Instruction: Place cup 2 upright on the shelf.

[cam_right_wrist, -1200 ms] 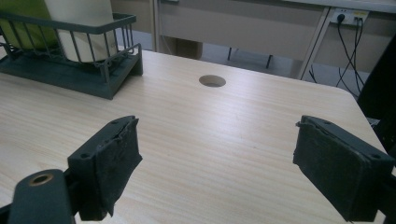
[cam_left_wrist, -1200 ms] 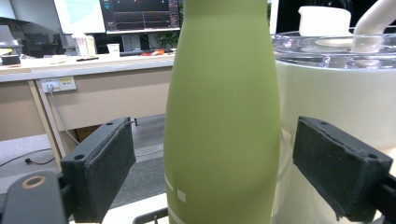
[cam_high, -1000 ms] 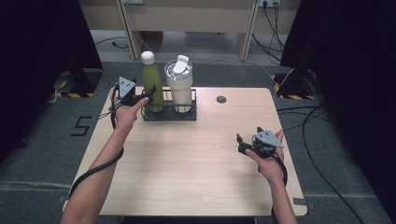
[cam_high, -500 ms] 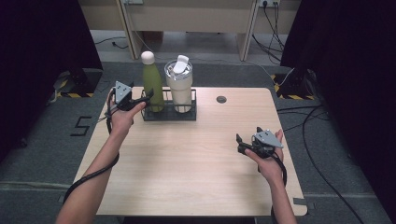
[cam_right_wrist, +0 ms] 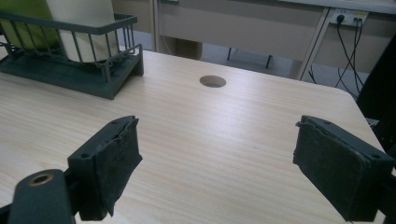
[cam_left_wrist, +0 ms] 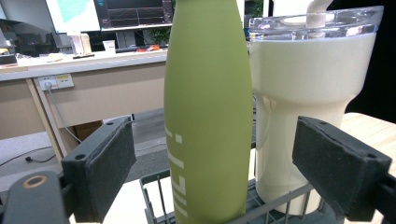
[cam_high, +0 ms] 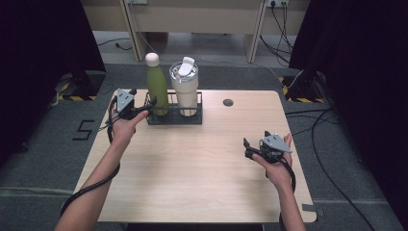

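The left gripper point(cam_high: 146, 107) stands with its jaws apart on either side of the green bottle point(cam_high: 157, 85); in the left gripper view both pads point(cam_left_wrist: 108, 158) sit clear of the bottle's sides, so nothing is clamped. Against the frame a second ago, this gripper has slid slightly toward the wire rack's point(cam_high: 174, 117) left end and a little lower, with the jaw gap unchanged. The right gripper point(cam_high: 248, 148) lies in the person's palm over the bare table point(cam_high: 202, 178), well apart from the rack on its right, and has not shifted; its jaws gape wide and hold nothing.

The green bottle stands upright in the rack's left part, just beside the cream tumbler point(cam_high: 184, 89), which fills the right part. In the left gripper view the bottle's cap is cut off at the top edge and its base is hidden behind the rack's wires. In the right gripper view the bottle and tumbler are cropped to their lower parts. The round hole point(cam_high: 228, 102) in the table lies to the right of the rack.
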Motion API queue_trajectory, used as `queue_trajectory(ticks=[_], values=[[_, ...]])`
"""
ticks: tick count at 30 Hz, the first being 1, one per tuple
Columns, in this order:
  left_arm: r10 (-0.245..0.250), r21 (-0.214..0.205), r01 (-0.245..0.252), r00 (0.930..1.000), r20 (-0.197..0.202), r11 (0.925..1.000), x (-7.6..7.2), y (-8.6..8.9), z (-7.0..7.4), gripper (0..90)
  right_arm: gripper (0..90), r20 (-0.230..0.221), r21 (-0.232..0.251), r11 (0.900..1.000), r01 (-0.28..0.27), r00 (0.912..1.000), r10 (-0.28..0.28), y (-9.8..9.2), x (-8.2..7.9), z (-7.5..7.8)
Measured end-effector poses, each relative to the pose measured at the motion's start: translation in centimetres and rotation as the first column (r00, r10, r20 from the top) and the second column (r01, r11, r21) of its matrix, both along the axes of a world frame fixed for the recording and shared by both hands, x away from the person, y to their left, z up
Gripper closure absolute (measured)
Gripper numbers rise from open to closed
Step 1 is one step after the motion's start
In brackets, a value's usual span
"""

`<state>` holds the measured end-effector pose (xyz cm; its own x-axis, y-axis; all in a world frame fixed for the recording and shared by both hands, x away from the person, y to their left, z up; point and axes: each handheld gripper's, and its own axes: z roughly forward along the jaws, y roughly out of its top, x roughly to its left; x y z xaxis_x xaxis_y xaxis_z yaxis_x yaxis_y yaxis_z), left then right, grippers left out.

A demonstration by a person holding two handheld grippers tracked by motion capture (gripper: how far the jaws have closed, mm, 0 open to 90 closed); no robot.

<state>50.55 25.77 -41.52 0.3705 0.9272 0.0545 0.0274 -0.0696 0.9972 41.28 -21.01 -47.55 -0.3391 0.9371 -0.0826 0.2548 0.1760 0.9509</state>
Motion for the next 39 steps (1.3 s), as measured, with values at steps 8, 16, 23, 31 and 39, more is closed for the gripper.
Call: queue_trajectory(ticks=[8, 16, 23, 31, 39], values=[[-0.002, -0.006, 0.002, 1.0000, 0.000, 1.0000, -0.9, 0.5, -0.4, 13.0, 14.1, 0.000, 0.001, 1.0000, 0.000, 1.0000, 0.000, 0.0, 0.0, 0.0], [0.000, -0.004, 0.000, 1.0000, 0.003, 1.0000, -1.7, 1.0, -0.6, 13.0, 14.2, 0.001, 0.000, 1.0000, 0.000, 1.0000, 0.000, 0.1, -0.1, 0.1], [-0.004, -0.004, 0.004, 0.9999, 0.010, 1.0000, -2.6, 1.2, -0.7, 13.1, 14.2, 0.000, 0.001, 1.0000, 0.002, 1.0000, -0.002, 0.1, -0.1, 0.1], [-0.010, -0.006, 0.010, 0.9999, 0.010, 0.9999, -3.5, 1.5, -0.9, 13.1, 14.1, 0.003, 0.000, 1.0000, 0.002, 1.0000, -0.002, 0.1, -0.1, 0.1], [-0.016, -0.017, 0.016, 0.9998, 0.008, 0.9997, -4.5, 1.8, -1.2, 13.1, 14.2, 0.003, 0.000, 1.0000, 0.002, 1.0000, -0.002, 0.1, -0.2, 0.2]])
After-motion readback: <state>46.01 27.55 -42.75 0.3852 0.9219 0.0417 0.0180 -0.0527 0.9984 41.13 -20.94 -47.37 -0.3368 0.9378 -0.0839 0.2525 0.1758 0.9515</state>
